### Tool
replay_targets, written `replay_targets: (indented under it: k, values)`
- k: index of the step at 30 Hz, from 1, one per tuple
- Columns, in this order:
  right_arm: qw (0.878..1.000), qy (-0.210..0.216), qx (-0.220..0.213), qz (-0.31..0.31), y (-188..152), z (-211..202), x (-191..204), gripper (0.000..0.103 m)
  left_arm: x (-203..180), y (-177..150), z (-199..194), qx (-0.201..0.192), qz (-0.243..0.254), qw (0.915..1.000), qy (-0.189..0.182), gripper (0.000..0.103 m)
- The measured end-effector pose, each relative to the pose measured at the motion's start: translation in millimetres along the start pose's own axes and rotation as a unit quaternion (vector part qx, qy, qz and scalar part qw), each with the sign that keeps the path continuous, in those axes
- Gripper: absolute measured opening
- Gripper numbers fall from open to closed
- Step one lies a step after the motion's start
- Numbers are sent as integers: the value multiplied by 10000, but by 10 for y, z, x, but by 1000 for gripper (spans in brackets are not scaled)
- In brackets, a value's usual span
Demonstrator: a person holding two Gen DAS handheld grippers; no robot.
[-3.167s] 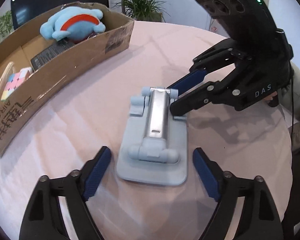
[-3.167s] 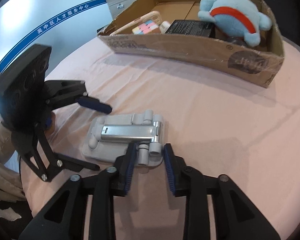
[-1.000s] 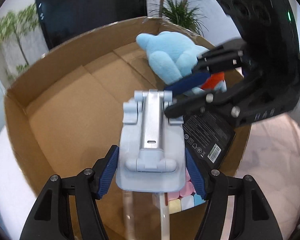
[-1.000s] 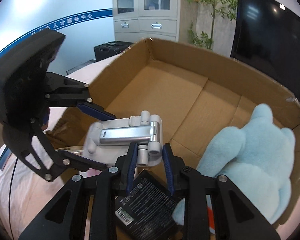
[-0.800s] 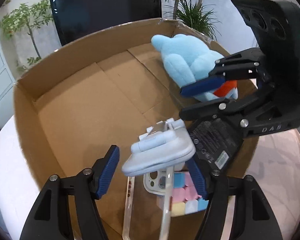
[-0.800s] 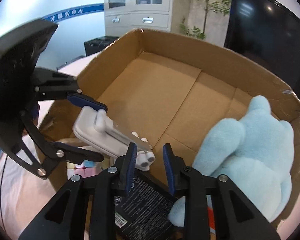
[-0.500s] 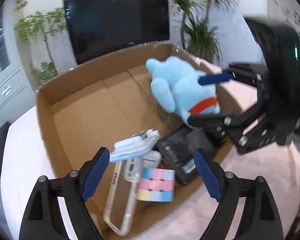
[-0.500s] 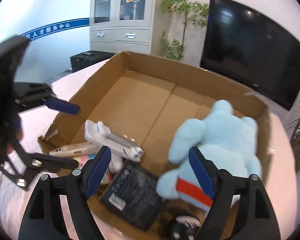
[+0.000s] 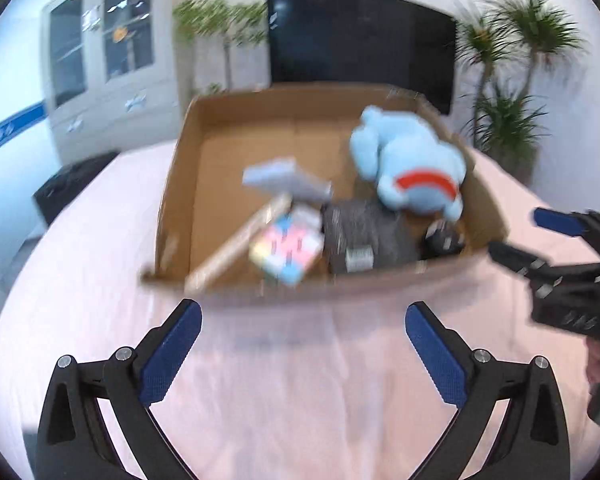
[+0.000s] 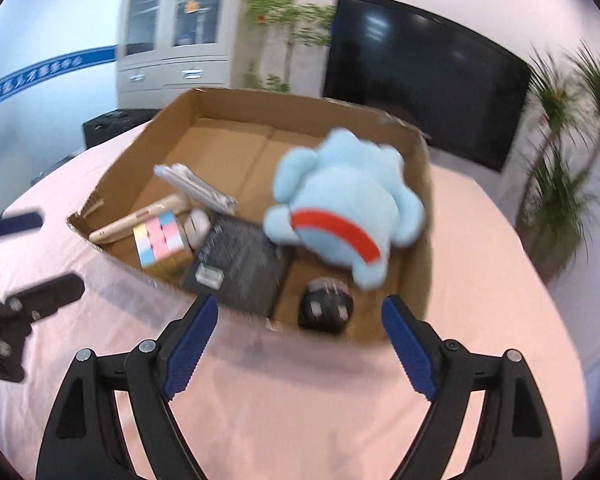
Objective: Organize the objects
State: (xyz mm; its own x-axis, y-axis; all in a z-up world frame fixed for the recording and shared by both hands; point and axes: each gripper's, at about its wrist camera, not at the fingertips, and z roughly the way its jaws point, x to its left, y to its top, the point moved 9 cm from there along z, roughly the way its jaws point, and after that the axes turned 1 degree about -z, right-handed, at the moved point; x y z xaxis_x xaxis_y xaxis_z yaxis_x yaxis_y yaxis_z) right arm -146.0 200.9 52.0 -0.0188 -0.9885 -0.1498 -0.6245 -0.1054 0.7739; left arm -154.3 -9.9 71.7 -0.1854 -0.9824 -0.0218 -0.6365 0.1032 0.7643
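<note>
The grey phone stand (image 9: 286,179) lies tilted inside the cardboard box (image 9: 180,184), propped on other items; it also shows in the right wrist view (image 10: 194,189). My left gripper (image 9: 302,350) is open and empty over the pink tablecloth, in front of the box. My right gripper (image 10: 300,344) is open and empty, just before the box's near wall (image 10: 420,208). Each gripper shows at the edge of the other's view.
The box holds a blue plush toy (image 10: 340,204), a pastel cube (image 10: 160,240), a black booklet (image 10: 240,260), a clear phone case (image 9: 236,240) and a dark round object (image 10: 326,308). The round table (image 9: 300,400) carries the box. Cabinet, TV and plants stand behind.
Both grippers let go of the phone stand, which dropped into the box, and both pulled back from over the box to the table in front of it.
</note>
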Motion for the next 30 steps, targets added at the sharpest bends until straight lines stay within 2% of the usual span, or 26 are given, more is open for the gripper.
replay_targets:
  k: [7, 9, 13, 16, 21, 23, 24, 25, 26, 30]
  values:
    - [9968, -23, 289, 742, -657, -75, -101, 86, -91, -696, 47, 378, -460, 9977, 310, 102]
    - [9952, -10, 404, 894, -854, -56, -86, 86, -109, -862, 77, 529, -600, 9964, 275, 102]
    - [9938, 46, 697, 861, -1214, -22, 6, 86, -86, -1120, 107, 737, -825, 9927, 471, 102]
    - [9916, 220, 804, 989, -1361, -34, 54, 86, -120, -1299, 146, 862, -723, 9920, 578, 102]
    - [9856, 269, 1097, 1256, -1610, 41, 89, 87, -179, -1507, 208, 1113, -600, 9898, 651, 103]
    - [9868, 225, 1047, 1214, -1646, 21, 109, 88, -185, -1531, 191, 1103, -642, 9897, 647, 103]
    - [9868, 198, 1083, 1188, -1670, 4, 127, 90, -174, -1553, 179, 1118, -668, 9890, 697, 103]
    - [9869, 221, 1099, 1163, -1689, -13, 154, 100, -173, -1563, 168, 1120, -707, 9888, 688, 103]
    - [9862, 287, 1166, 1137, -1735, -30, 194, 102, -168, -1578, 158, 1142, -759, 9884, 656, 103]
    - [9875, 114, 1273, 921, -1786, -59, 260, 102, -165, -1583, 133, 1141, -733, 9884, 685, 103]
